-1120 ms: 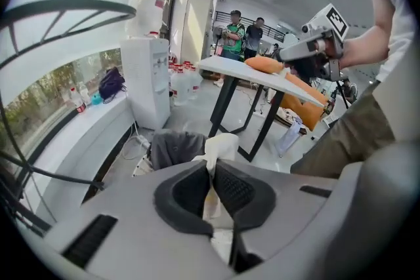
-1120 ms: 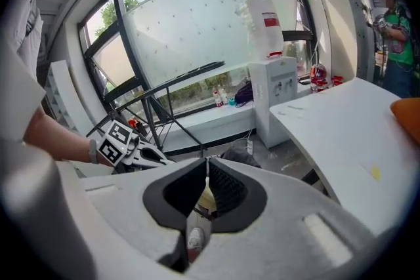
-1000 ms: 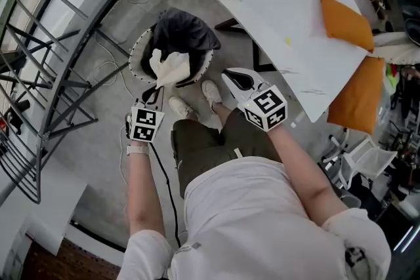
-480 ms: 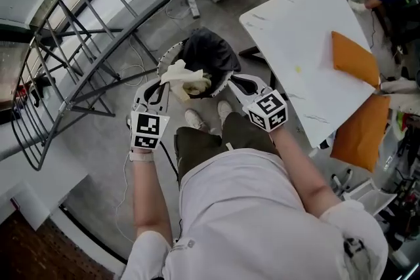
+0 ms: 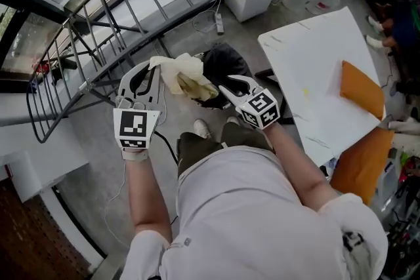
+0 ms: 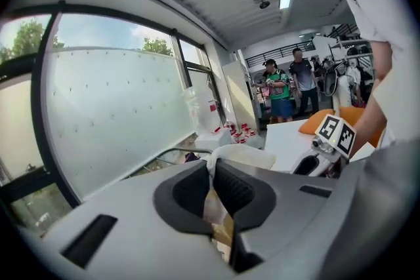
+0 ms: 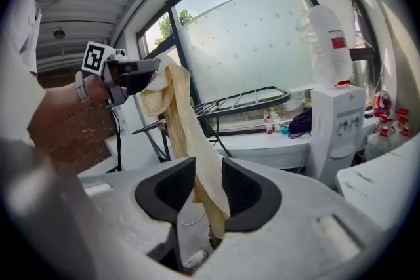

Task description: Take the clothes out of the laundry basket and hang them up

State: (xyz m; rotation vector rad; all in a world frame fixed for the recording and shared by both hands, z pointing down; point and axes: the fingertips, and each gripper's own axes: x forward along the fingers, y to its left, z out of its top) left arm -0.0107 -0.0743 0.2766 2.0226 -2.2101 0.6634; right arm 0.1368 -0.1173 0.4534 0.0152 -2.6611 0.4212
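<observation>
1. Grey metal bars of a drying rack (image 5: pixel 85 42) fill the left of the head view.
2. Beside the rack, the left tool (image 5: pixel 147 69) is raised and clenched on the upper end of a pale yellow, crumpled cloth garment (image 5: pixel 184 75). The left gripper view shows its pads pinching the fabric.
3. This garment is in the air between the two tools, above the dark laundry (image 5: pixel 230 62) in the basket below. It is bunched into a loose strip, and the right gripper view shows a fine checked weave. Its long axis runs from the left tool rightward and down toward the right tool.
4. On the right tool (image 5: pixel 228 85) the jaws have just been opening. They stand apart, and the garment's lower stretch hangs loosely between them, unsqueezed.
5. Further right is a white marbled bench (image 5: pixel 308 75) with an orange cushion (image 5: pixel 361 88) on it.
</observation>
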